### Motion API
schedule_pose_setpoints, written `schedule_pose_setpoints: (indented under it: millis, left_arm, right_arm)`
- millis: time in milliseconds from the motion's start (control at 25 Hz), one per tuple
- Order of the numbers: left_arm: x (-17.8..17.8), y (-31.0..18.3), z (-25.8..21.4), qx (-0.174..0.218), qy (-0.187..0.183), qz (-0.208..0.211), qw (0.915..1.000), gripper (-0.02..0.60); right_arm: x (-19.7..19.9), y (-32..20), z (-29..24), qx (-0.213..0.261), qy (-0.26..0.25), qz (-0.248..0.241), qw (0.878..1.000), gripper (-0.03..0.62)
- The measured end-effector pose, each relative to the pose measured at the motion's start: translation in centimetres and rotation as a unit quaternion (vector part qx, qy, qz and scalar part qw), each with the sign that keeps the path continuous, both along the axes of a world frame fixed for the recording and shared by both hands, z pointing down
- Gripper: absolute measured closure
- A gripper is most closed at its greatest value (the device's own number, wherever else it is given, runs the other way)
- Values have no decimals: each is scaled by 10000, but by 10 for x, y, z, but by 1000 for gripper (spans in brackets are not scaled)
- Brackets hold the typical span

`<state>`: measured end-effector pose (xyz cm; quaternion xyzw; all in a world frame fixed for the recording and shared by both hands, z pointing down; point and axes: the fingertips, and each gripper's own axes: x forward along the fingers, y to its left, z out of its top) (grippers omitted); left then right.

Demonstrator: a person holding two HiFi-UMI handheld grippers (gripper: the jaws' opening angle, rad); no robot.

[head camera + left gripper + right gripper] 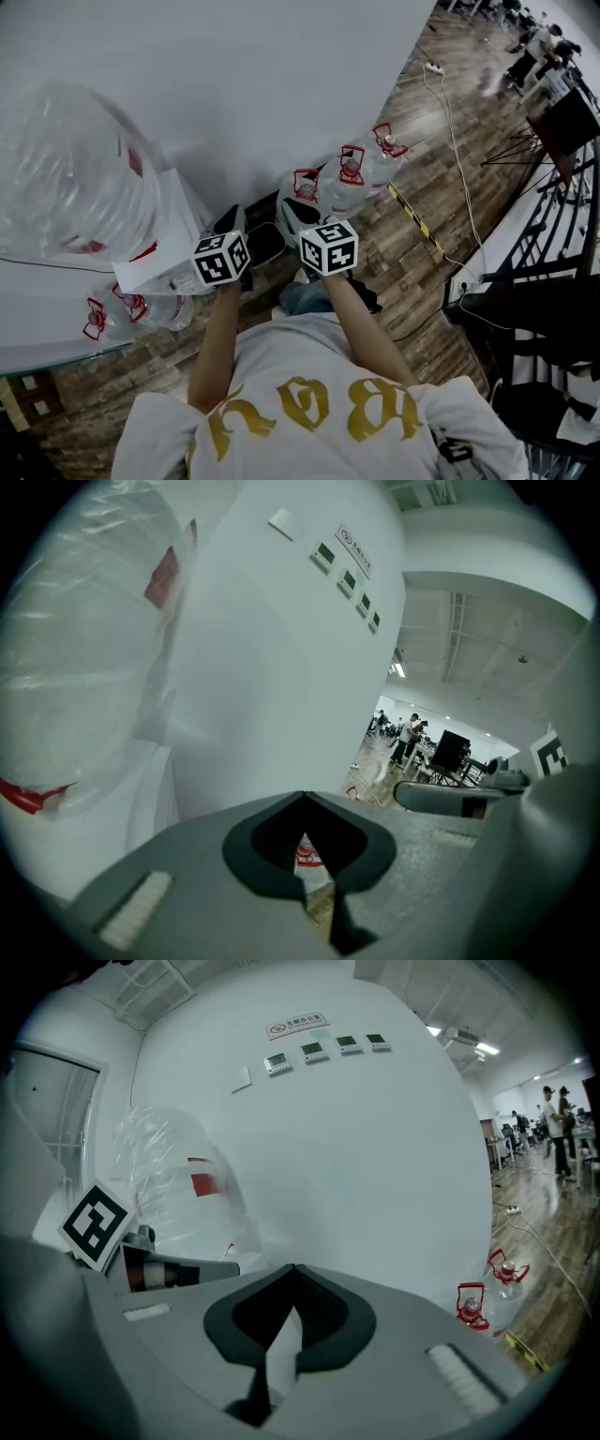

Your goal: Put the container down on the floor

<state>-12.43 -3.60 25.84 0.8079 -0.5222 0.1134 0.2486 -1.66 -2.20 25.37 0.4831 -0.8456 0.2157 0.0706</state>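
Several clear water jugs with red handles point(349, 180) stand on the wood floor along the white wall; two of them show in the right gripper view point(472, 1305). More jugs point(122, 309) lie at the lower left. A big jug wrapped in plastic point(70, 178) sits on top of a white dispenser point(164, 248). Both grippers are held side by side above the floor, between the dispenser and the jugs, with their marker cubes point(222, 259) up. My left gripper point(309, 860) is shut with nothing in it. My right gripper point(279, 1340) is shut and empty too.
The curved white wall point(262, 75) runs close ahead. A power strip with a cable point(433, 67) and a yellow-black strip point(417, 220) lie on the floor to the right. Black railing and stands point(553, 234) fill the right side. People stand far off point(539, 42).
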Motion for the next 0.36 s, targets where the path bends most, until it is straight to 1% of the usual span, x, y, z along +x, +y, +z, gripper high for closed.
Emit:
schedule_pose_setpoints:
  millis: [200, 360]
  left_arm:
    - [4, 2, 0, 3, -3, 79, 10000, 580]
    - [-1, 3, -1, 18, 1, 48, 10000, 581]
  right_arm:
    - [-1, 1, 0, 14, 55, -20, 10000, 566]
    - [-8, 3, 0, -1, 49, -62, 10000, 566]
